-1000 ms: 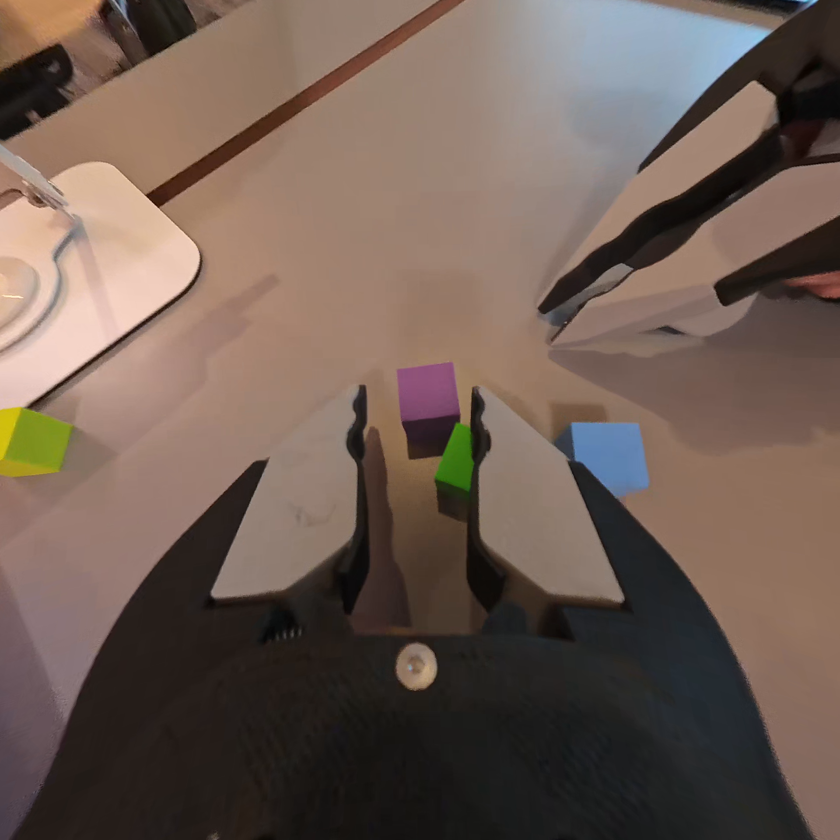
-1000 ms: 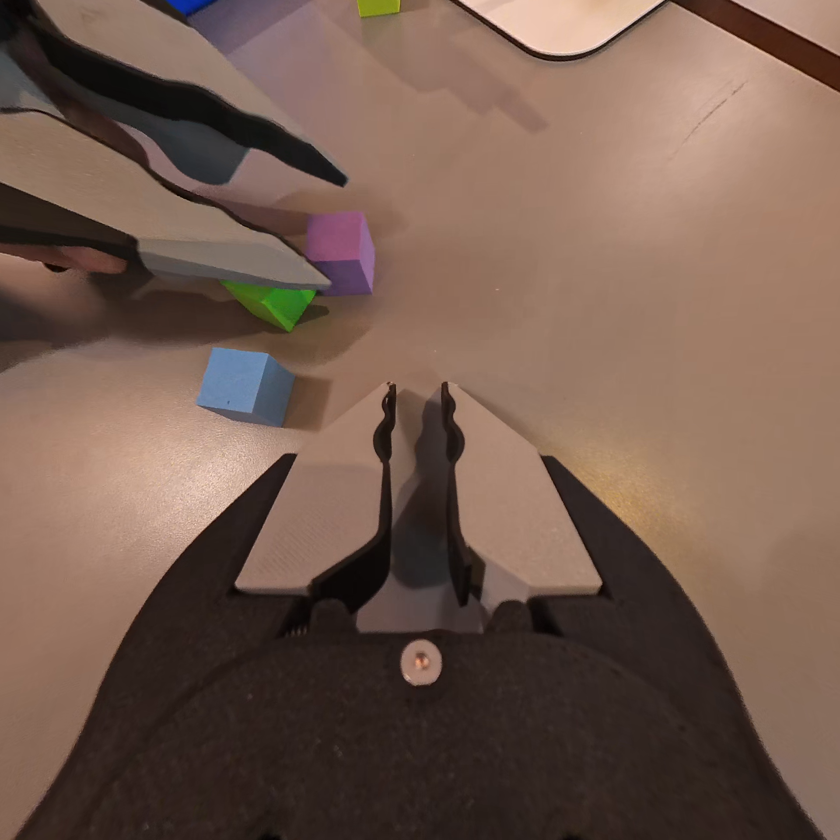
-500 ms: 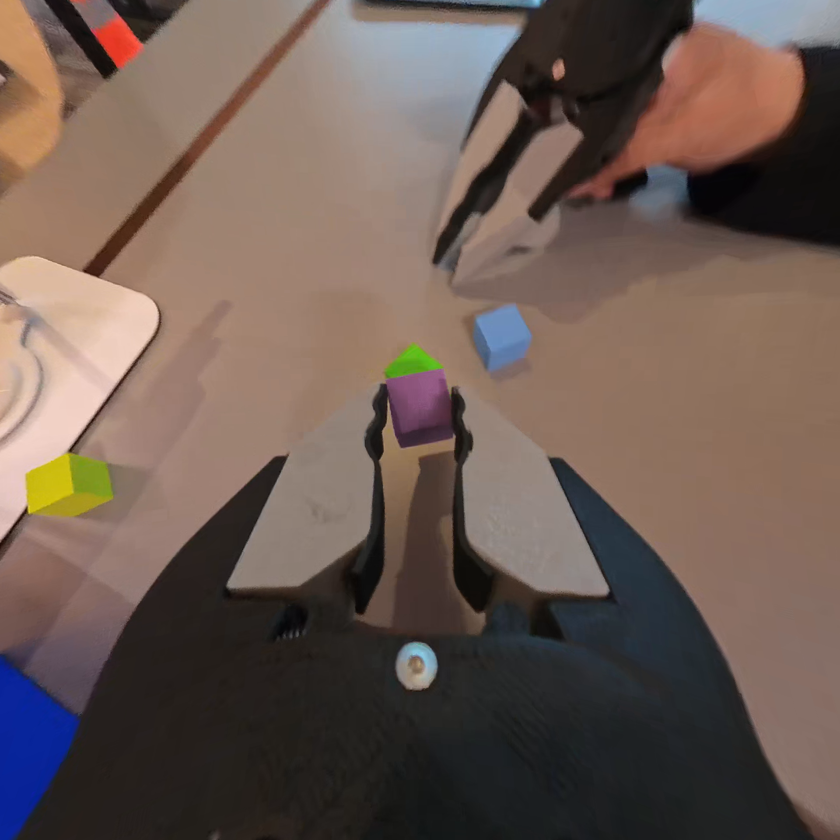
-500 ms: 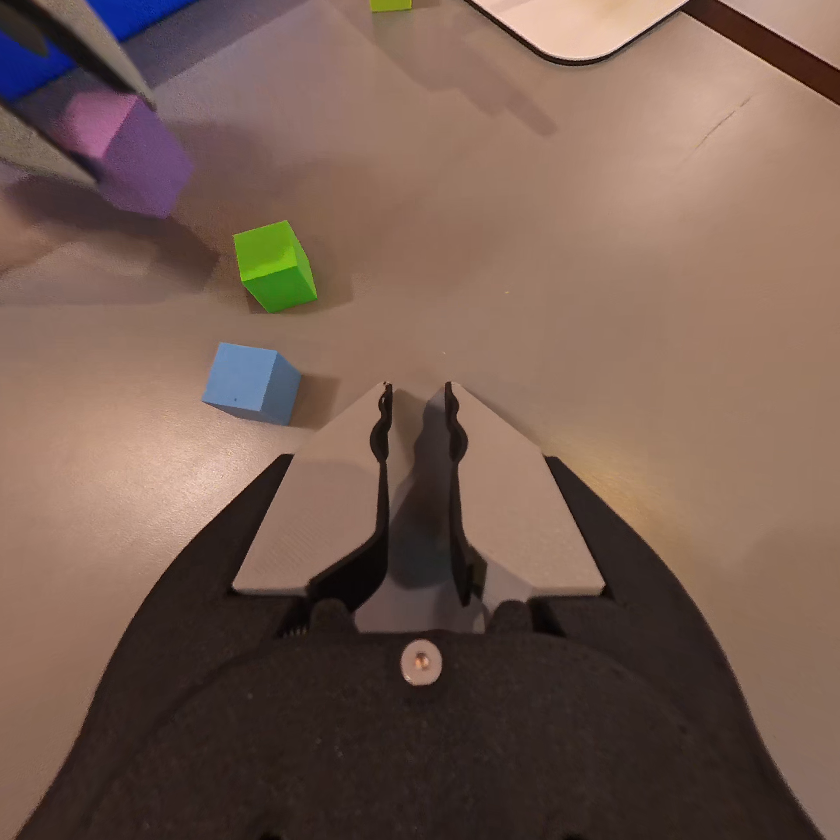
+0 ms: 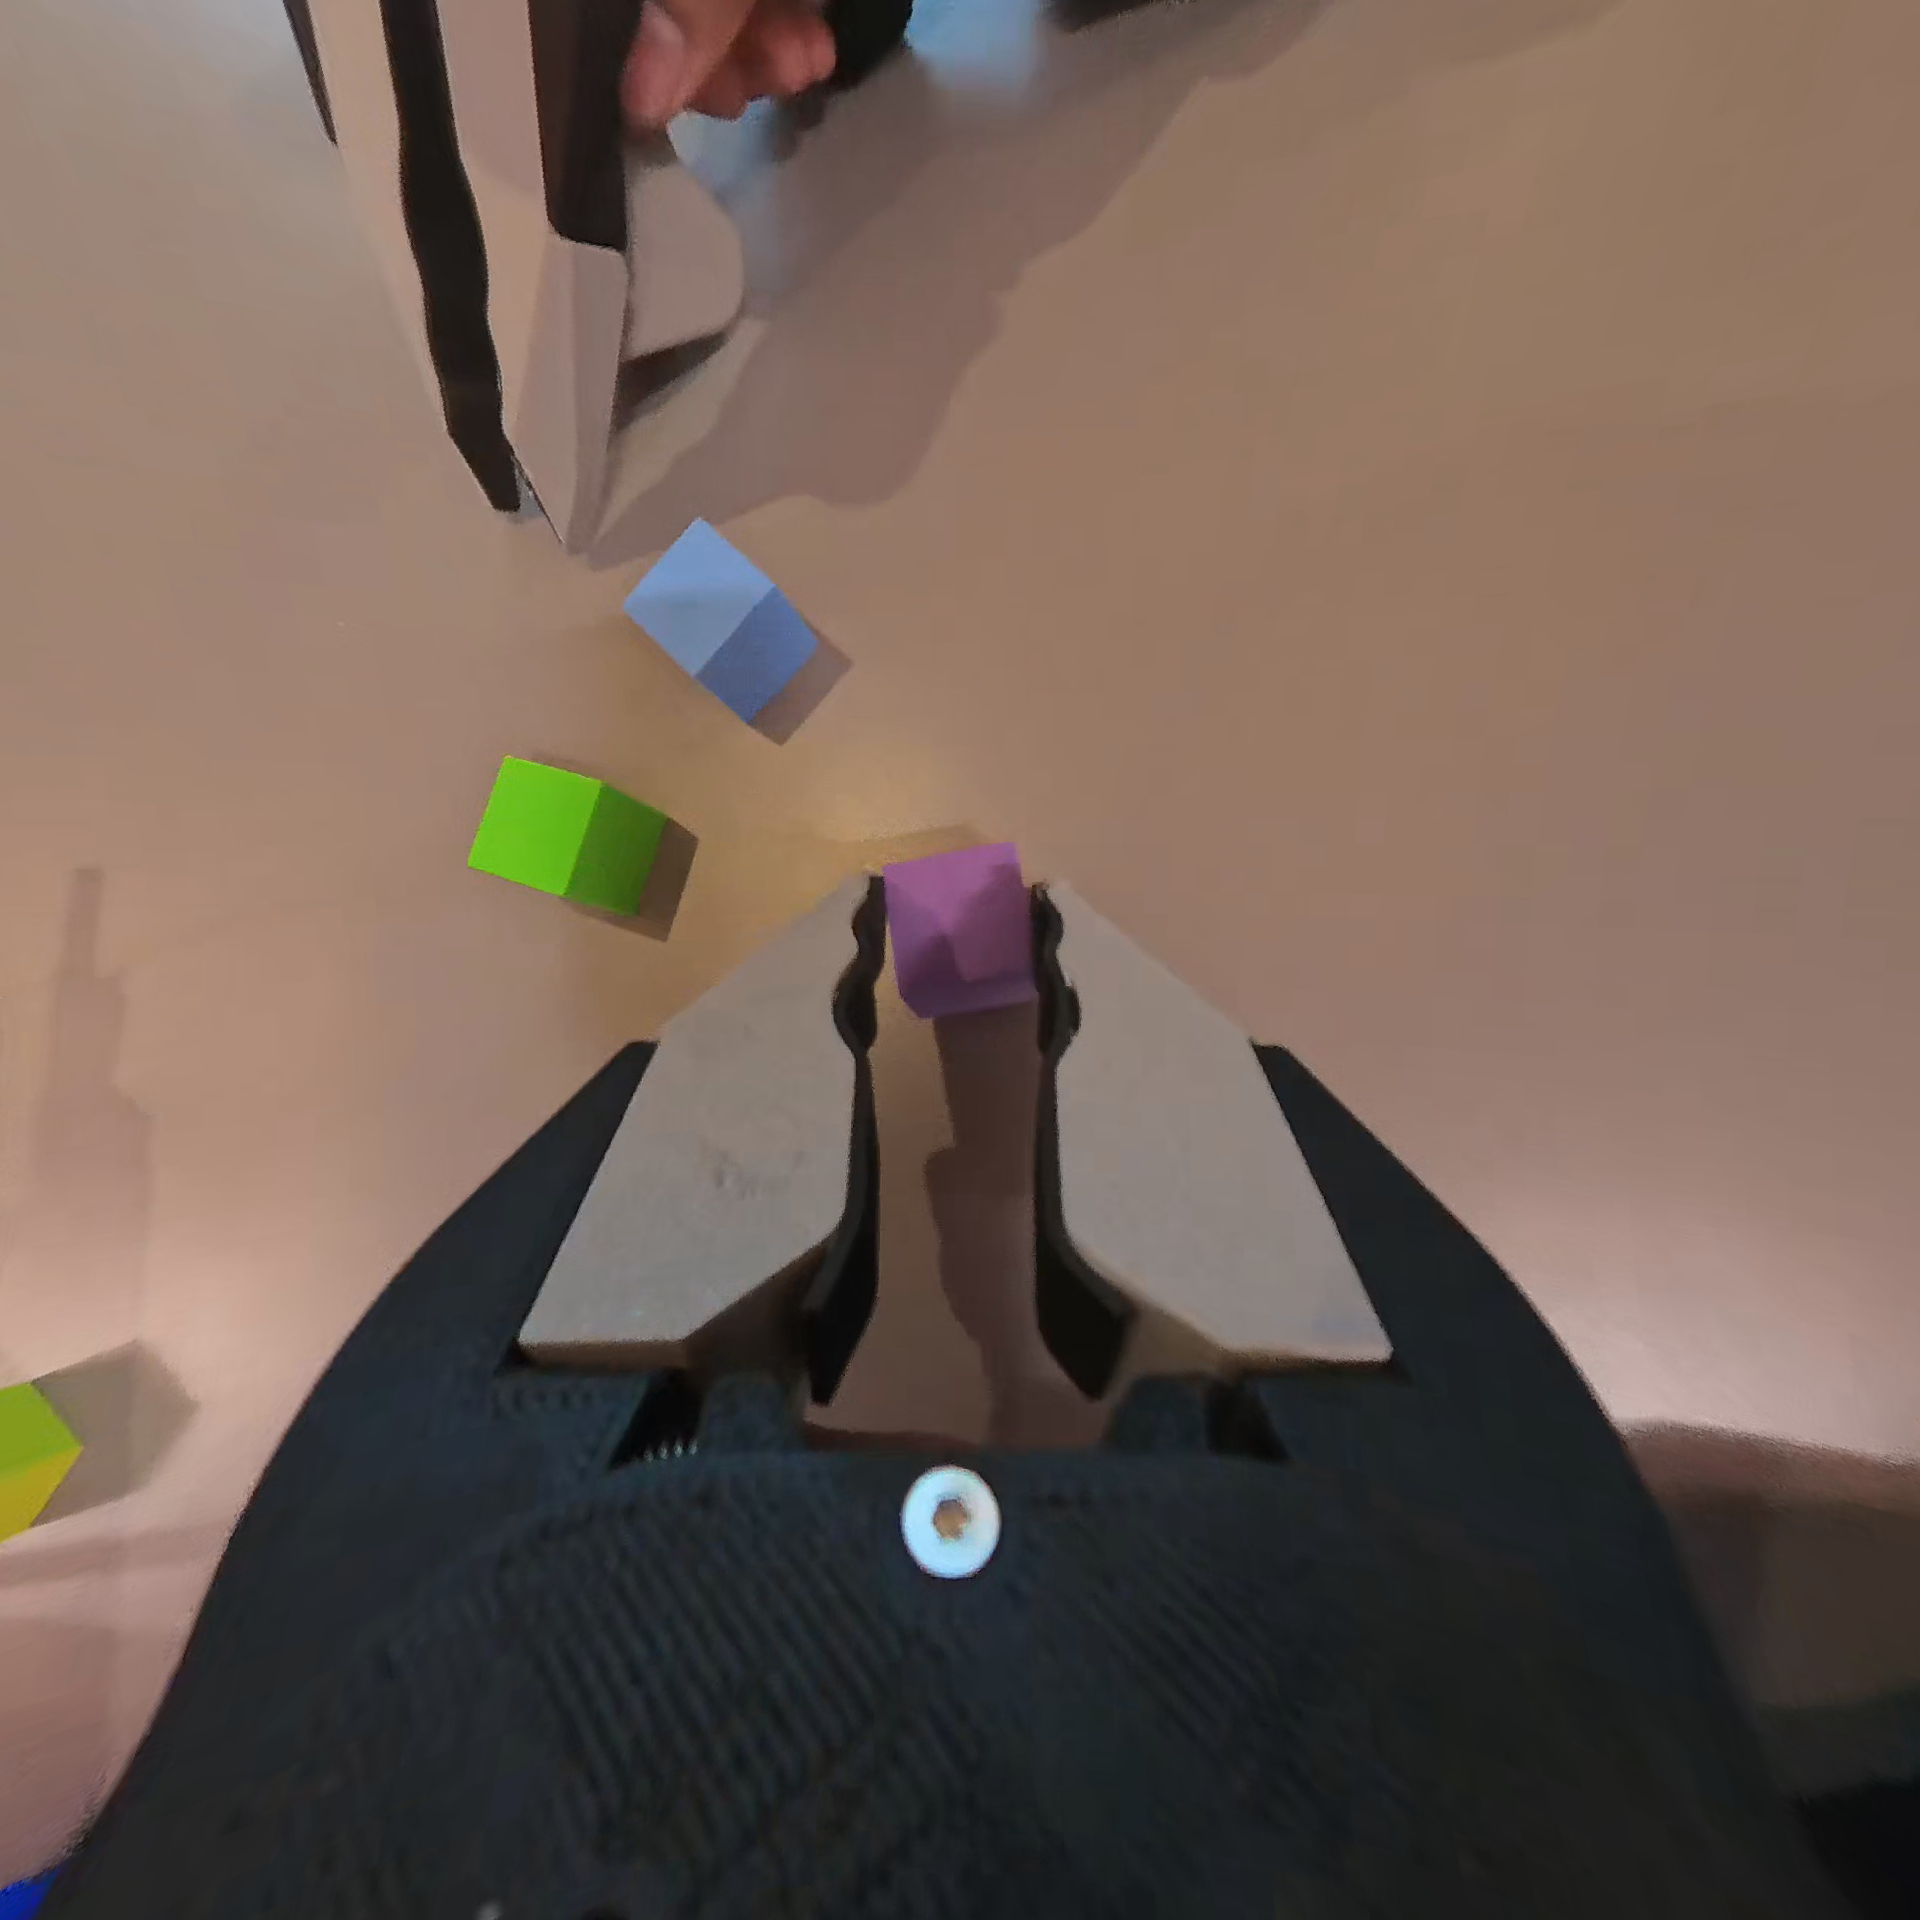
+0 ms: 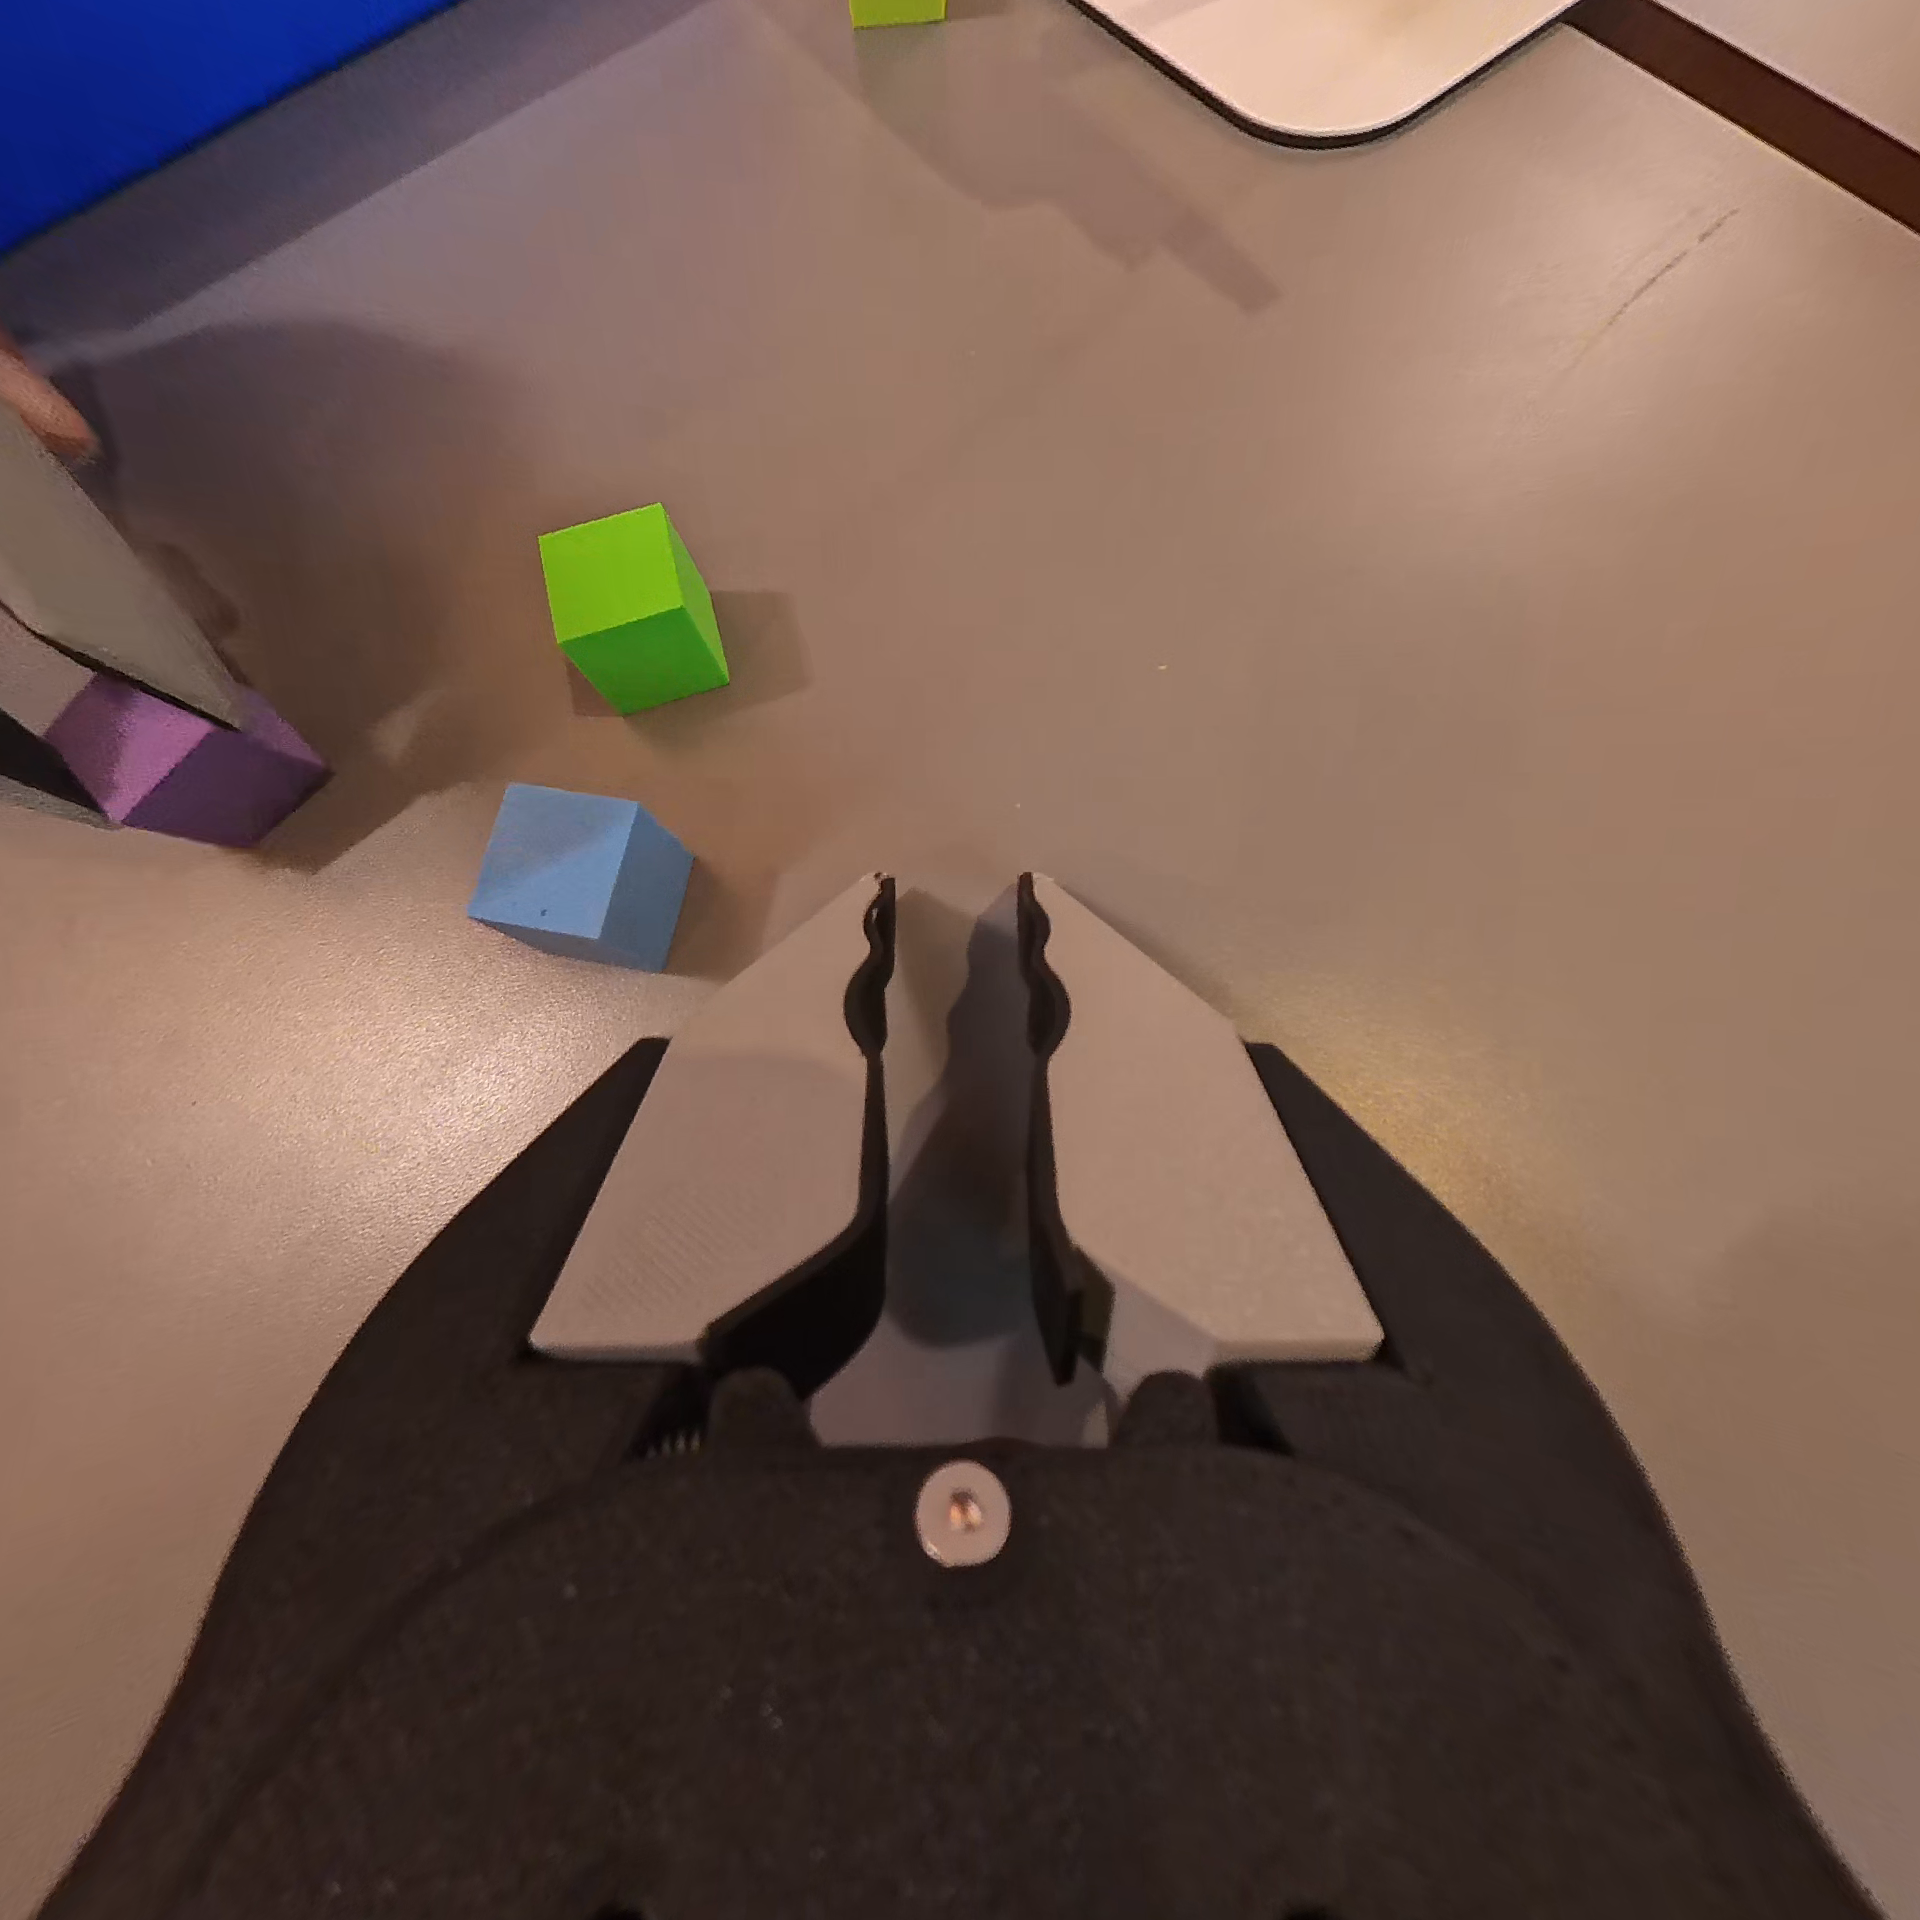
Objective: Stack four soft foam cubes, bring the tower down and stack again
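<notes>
Left gripper (image 5: 958, 899) pinches purple cube (image 5: 961, 930) at its fingertips, low over table (image 5: 1455, 727). Right gripper (image 6: 951, 883) part-open, empty. Green cube (image 5: 566, 836) at ten o'clock, blue cube (image 5: 722, 618) at eleven. Risk: squashed foam springs out on release, landing crooked.

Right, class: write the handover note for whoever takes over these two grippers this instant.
Left gripper: jaws shut on the purple cube, low over the table; whether it touches cannot be told.
Right gripper: jaws open, empty, just right of the light blue cube.
Green cube and light blue cube lie apart on the table; a yellow-green cube sits farther off.
Done: nothing stacked now.
Left: pick a base, stack all four cubes.
</notes>
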